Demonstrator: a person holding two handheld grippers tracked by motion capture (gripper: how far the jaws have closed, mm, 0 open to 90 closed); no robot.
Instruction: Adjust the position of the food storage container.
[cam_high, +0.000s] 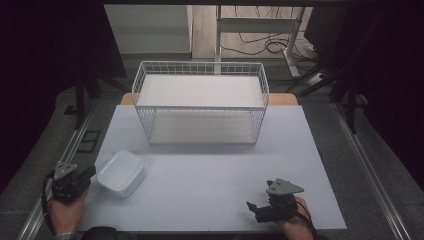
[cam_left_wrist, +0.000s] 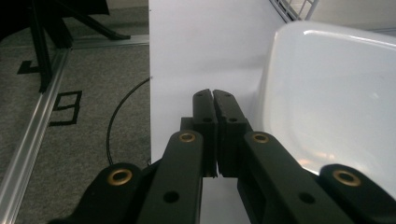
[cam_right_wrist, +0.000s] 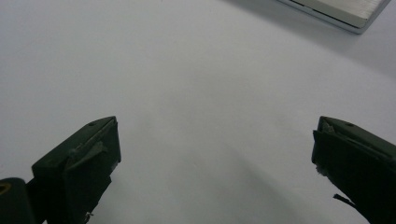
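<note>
White table (cam_high: 210, 190), one wire basket (cam_high: 200, 102), one dish (cam_high: 121, 173), two grippers

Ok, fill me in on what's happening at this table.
A person sits at a white table with a gripper in each hand. Nothing is held. The left gripper is shut and sits at the table's left edge, right beside a white dish. The right gripper is open, low over bare table near the front right. A white wire basket stands at the back, apart from both grippers, with nothing visible inside.
</note>
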